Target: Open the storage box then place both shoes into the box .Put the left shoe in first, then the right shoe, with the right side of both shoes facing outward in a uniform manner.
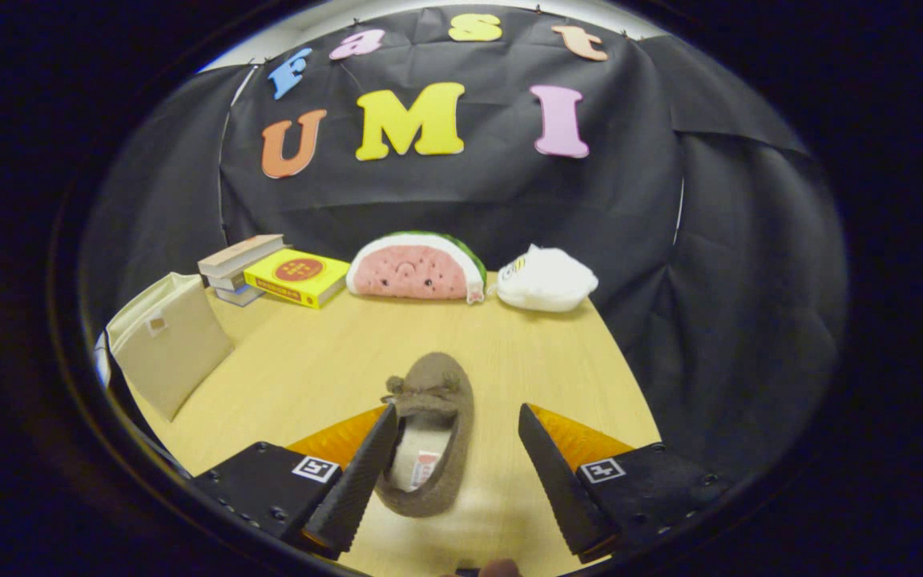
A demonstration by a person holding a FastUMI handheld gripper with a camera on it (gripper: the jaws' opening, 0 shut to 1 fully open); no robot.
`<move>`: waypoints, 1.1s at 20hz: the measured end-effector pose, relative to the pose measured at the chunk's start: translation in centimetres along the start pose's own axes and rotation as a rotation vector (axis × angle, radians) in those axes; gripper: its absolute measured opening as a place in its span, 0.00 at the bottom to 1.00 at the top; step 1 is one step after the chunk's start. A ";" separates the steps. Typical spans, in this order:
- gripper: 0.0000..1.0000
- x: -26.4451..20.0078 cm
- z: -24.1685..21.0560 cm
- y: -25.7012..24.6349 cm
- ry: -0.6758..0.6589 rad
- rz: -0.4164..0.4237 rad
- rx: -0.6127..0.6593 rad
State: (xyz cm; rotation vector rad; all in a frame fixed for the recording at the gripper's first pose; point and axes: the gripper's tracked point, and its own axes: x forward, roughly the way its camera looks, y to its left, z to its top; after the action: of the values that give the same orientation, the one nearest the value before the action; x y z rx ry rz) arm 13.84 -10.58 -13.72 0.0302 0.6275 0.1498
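A brown-grey slipper shoe (439,417) with a small bow lies on the wooden table (317,369), its toe pointing away from me and its pale lining showing. My gripper (457,423) is open. The left finger (361,473) lies over the shoe's left rim and the right finger (554,473) stands apart from the shoe's right side. The shoe's heel end sits between the fingers. A beige fabric storage box (169,349) stands off to the left of the fingers, at the table's left edge, with its lid side facing me.
At the back of the table lie a stack of books (239,268), a yellow box (297,276), a watermelon-slice plush (417,268) and a white plush (546,280). The table's right edge runs diagonally toward the right finger. Black cloth walls surround the table.
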 end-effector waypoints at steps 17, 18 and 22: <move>0.08 7.0 -4.5 0.5 0.192 0.052 0.117; 0.04 6.9 -4.4 0.3 0.187 0.055 0.139; 0.00 6.5 -4.6 0.8 0.189 0.071 0.258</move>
State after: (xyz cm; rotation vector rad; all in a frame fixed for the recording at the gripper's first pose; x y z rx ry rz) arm 16.26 -8.89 -21.20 0.2900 0.8323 0.1409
